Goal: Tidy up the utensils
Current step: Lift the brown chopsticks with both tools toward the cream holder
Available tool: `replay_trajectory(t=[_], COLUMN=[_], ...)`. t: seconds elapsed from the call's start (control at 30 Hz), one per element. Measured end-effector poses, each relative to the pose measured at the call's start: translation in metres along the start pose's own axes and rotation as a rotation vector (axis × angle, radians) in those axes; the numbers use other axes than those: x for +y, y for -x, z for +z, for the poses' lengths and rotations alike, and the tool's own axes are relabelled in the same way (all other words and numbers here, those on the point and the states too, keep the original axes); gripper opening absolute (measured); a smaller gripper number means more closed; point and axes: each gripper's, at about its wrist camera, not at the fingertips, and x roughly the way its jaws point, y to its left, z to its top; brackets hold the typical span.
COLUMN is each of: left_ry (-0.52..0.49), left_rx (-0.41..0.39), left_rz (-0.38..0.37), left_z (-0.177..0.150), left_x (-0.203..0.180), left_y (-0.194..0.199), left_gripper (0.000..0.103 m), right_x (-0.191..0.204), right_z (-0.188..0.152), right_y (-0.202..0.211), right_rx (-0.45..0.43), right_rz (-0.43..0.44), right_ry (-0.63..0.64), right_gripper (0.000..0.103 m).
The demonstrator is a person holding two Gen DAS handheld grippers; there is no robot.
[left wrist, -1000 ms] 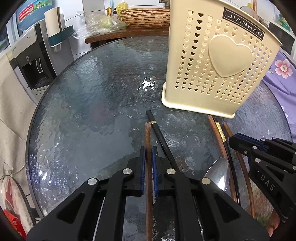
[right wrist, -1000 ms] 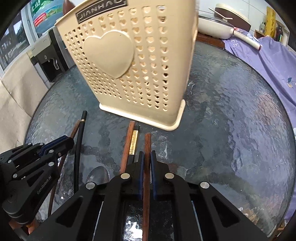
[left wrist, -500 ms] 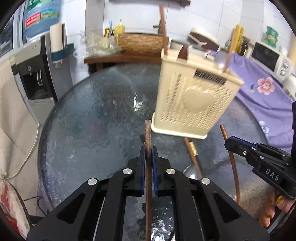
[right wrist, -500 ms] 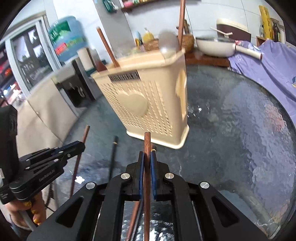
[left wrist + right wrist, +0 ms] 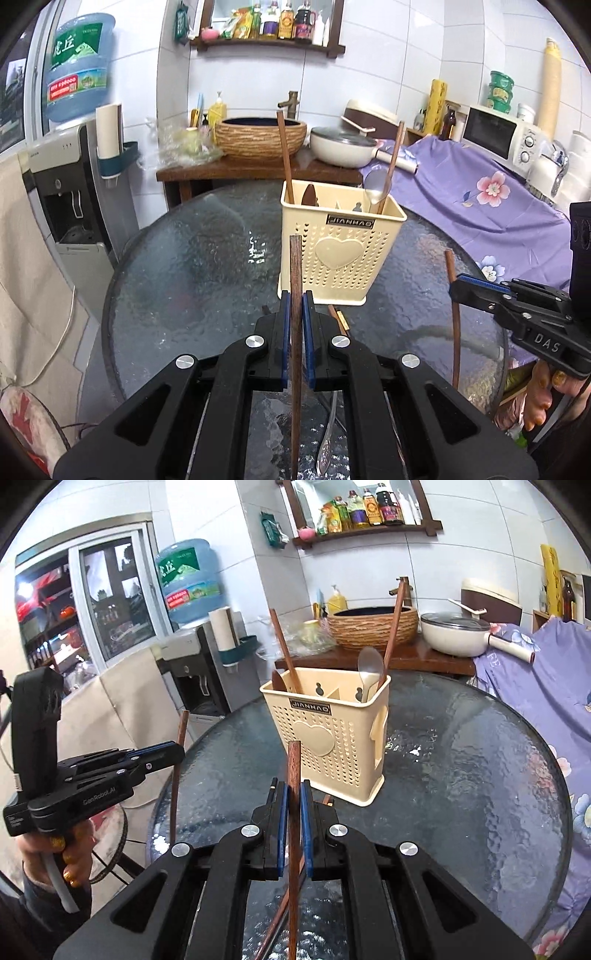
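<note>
Left gripper jaws clamp a brown chopstick; right gripper jaws clamp another chopstick, above desk.

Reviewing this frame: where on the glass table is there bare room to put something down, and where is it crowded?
Bare glass on the table lies left of the cream holder, toward the water dispenser, and right of the holder up to the purple cloth. It is crowded in front of the holder, where loose chopsticks and a spoon lie under both loaded grippers.
</note>
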Motion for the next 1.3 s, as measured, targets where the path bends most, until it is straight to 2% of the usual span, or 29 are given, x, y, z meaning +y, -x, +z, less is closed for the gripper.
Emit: replay_trajectory(t=[0.27,0.73,1.3], left_ry=[-0.007,-0.043,-0.044], left_rx=[-0.027,-0.051,-0.078], left_rz=[0.004,0.026,-0.007], left_z=[0.002,0.007,0.026], left_x=[-0.002,-0.003,-0.005], left_y=[0.014,0.023,0.033], left_gripper=[0.007,0.007,0.007], right_x=[0.008,0.011,0.013], right_z=[0.004,0.011,0.028], right_y=[0.021,0.03,0.041], right_rx=[-0.059,-0.052,-0.081], right_rz=[0.013,0.044,0.048], right_ry=[0.024,0.061,0.09], right_gripper=[0.007,0.007,0.007])
